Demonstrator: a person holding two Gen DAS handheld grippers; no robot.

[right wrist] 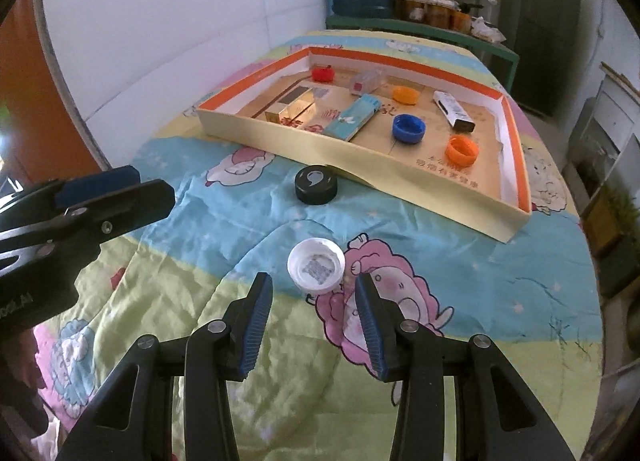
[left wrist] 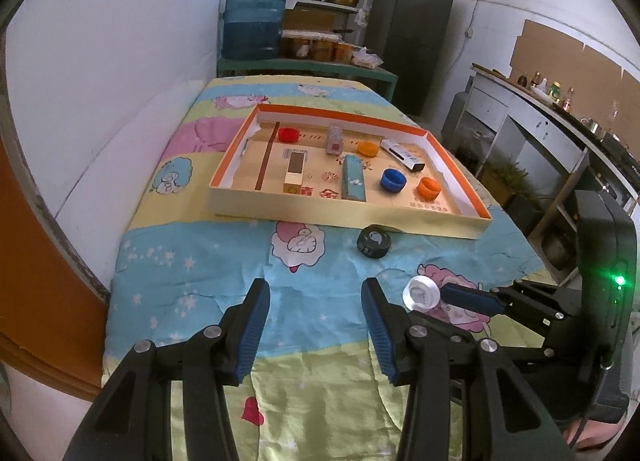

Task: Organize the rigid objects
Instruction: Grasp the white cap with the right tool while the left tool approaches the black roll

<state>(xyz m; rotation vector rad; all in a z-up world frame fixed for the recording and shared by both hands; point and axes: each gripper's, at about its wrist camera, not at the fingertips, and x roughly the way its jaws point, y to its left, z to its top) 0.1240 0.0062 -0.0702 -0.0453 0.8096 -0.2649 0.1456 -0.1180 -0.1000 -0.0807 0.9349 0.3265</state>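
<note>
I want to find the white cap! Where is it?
In the right wrist view, the white cap lies open side up on the cartoon blanket, just ahead of the right gripper, nearer than the black cap beside the tray.

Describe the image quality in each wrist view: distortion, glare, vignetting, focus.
Left wrist view: strong fisheye bending of the white wall, black corner vignette, blown-out window at top right, a green LED flaring on the right gripper's body. Right wrist view: same barrel distortion bowing the shallow orange-rimmed cardboard tray, glare on the gold box; the white plastic cap is sharp.
</note>
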